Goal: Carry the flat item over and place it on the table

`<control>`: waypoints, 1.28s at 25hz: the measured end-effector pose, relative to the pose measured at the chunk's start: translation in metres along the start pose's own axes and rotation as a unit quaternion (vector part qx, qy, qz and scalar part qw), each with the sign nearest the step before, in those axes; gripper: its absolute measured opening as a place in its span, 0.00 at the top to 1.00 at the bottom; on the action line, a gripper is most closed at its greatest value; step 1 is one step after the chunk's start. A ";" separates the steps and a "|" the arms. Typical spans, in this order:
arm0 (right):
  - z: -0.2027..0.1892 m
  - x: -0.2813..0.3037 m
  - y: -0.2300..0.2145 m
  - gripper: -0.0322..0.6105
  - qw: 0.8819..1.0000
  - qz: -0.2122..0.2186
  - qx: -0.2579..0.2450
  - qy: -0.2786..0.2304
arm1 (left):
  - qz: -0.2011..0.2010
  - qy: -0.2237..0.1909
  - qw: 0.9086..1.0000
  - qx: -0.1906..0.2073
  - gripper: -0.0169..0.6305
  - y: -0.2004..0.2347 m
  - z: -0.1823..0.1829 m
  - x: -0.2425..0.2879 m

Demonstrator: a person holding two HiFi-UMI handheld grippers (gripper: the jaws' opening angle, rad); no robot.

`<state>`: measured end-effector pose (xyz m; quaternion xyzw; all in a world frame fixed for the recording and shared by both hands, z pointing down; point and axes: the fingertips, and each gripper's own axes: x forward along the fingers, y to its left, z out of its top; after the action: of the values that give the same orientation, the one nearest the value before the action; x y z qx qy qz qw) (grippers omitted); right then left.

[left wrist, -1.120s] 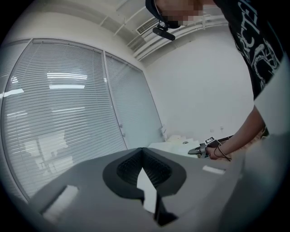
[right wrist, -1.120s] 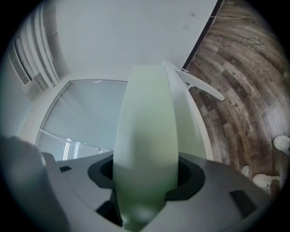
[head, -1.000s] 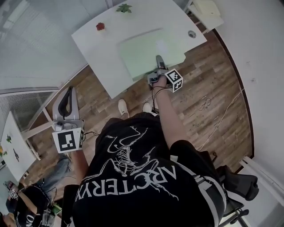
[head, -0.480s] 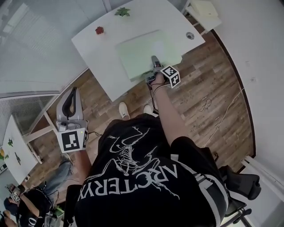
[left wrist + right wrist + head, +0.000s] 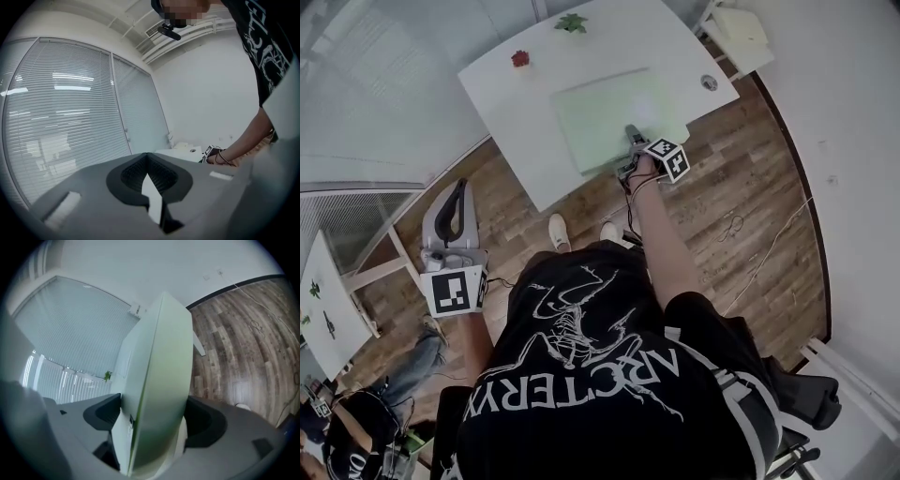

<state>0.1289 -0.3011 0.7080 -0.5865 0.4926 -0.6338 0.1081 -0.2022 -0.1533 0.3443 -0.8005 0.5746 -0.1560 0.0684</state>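
Note:
A pale green flat board (image 5: 614,112) lies on the white table (image 5: 511,108), its near edge at the table's front edge. My right gripper (image 5: 634,139) is at that near edge, and its jaws are opening. In the right gripper view the board (image 5: 164,362) stands edge-on between the two jaws of the gripper (image 5: 154,416), filling most of the gap; the pads do not visibly press it. My left gripper (image 5: 461,187) hangs low at the left over the wooden floor, far from the table. Its jaws (image 5: 147,157) are shut with nothing in them.
A small red object (image 5: 520,58), a green plant (image 5: 572,21) and a round cable hole (image 5: 709,82) are on the table's far part. A small white stand (image 5: 739,28) sits at top right, another white table (image 5: 323,300) at left. A cable (image 5: 741,220) lies on the floor.
The right gripper and the board have shifted slightly farther over the table. The left gripper stays low at the left, still shut.

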 end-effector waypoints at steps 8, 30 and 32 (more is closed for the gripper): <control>0.012 -0.008 -0.013 0.35 0.992 -0.107 -0.069 -0.005 | -0.005 -0.004 1.000 0.003 0.98 -0.001 0.004 0.005; 0.011 -0.219 0.226 0.69 0.805 0.292 -0.499 -0.132 | -0.045 -0.014 0.999 0.000 0.98 -0.028 0.018 0.025; 0.000 -0.247 0.253 0.82 0.755 0.315 -0.554 -0.154 | -0.049 -0.013 0.999 0.004 0.98 -0.028 0.020 0.030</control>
<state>0.0883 -0.2489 0.3605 -0.4452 0.8911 -0.0810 0.0328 -0.1614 -0.1737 0.3385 -0.8297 0.5327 -0.1506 0.0712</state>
